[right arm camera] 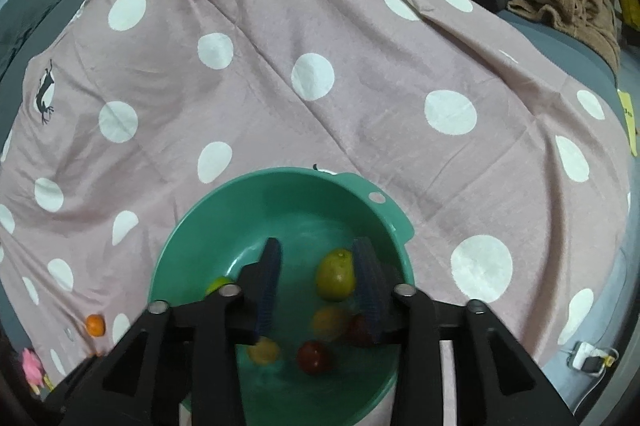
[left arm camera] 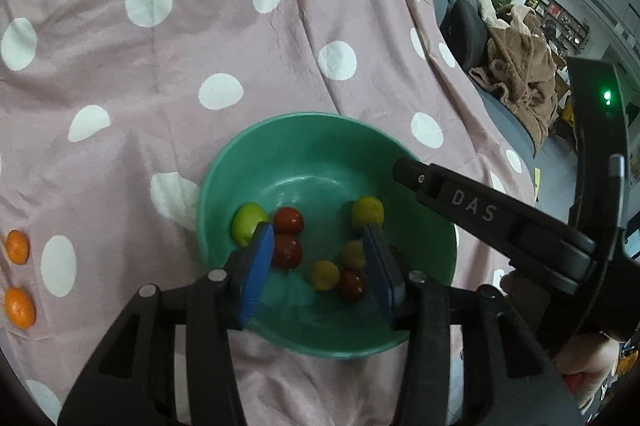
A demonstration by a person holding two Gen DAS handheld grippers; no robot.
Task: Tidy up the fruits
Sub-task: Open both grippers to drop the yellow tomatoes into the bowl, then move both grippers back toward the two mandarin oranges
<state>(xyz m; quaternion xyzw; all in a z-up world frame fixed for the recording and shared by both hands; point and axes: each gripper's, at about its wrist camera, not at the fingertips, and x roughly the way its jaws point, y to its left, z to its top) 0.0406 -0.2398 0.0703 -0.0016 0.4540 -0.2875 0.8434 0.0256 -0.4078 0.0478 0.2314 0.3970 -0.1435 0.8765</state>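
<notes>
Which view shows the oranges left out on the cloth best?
The left wrist view: two oranges lie sharp at its left edge, outside the green bowl. The right wrist view shows only one orange, small and distant.

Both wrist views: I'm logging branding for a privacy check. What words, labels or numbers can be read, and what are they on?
"DAS" – white letters on a finger of the right gripper, seen in the left wrist view.
A small round mark near that finger's tip: too small to read.
Yellow tag at the right edge of the right wrist view: dark marks, too blurred to read.
Shelves in the background: too small to read.
</notes>
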